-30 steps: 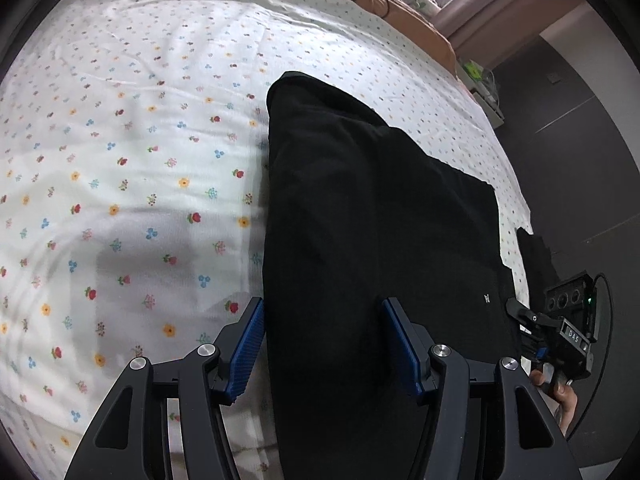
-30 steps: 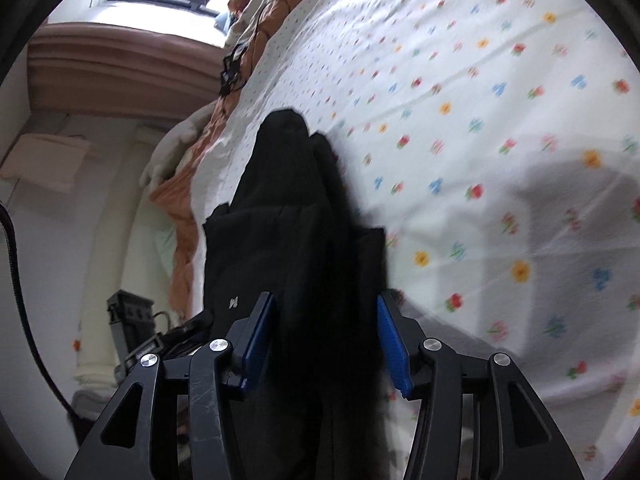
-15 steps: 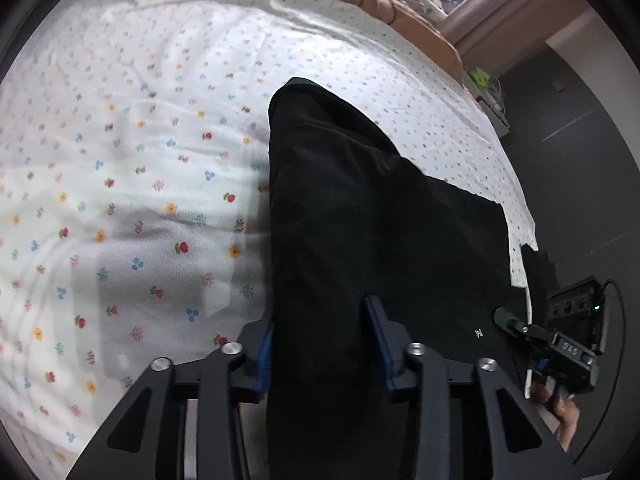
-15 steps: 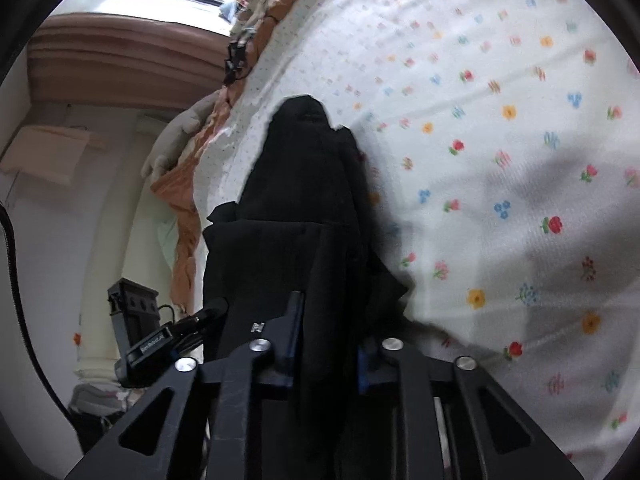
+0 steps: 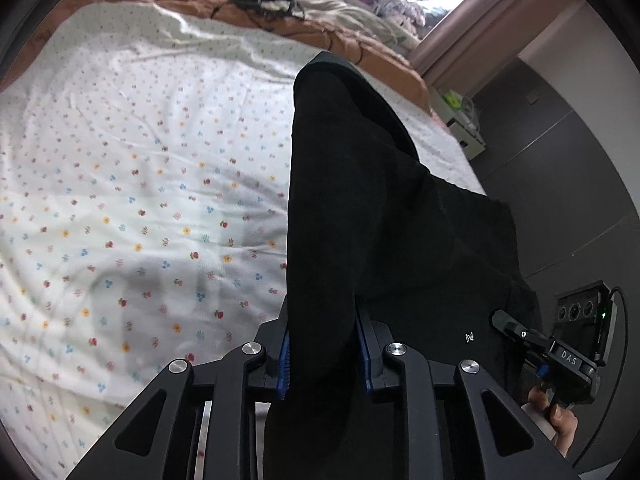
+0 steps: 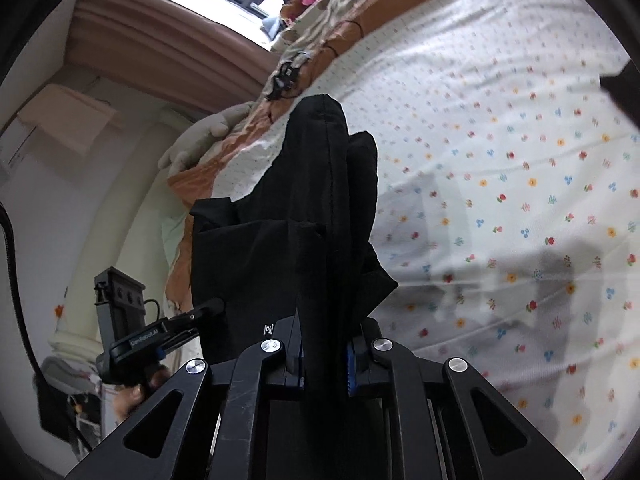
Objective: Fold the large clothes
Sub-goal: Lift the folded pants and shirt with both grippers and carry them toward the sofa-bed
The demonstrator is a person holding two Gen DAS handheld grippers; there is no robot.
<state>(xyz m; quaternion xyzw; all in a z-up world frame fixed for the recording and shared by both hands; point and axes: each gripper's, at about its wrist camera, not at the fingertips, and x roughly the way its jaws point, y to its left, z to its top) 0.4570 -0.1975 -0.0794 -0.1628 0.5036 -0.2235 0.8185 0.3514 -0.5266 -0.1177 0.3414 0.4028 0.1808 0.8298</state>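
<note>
A long black garment point(image 5: 380, 208) with a small white logo point(image 5: 469, 337) runs from the flowered bed sheet point(image 5: 140, 200) up to both grippers. My left gripper point(image 5: 322, 344) has its blue pads pressed on the garment's near left edge, and its jaws are still closing. The right gripper point(image 6: 324, 348) pinches a bunched fold of the same garment point(image 6: 312, 200), jaws also still closing. The near end hangs lifted off the bed; the far end point(image 5: 324, 68) rests on the sheet. Each view shows the other gripper at the side, held by a hand point(image 5: 560, 420).
An orange and beige quilt point(image 5: 280, 12) with piled clothes lies along the bed's far side. A brown curtain point(image 5: 480, 32), a small bedside shelf point(image 5: 460, 120) and a dark wall point(image 5: 580, 180) are on the right. The white sheet spreads wide on the left.
Both grippers went from open around the garment's near edge to shut on it. Both then rose, lifting the near end off the bed.
</note>
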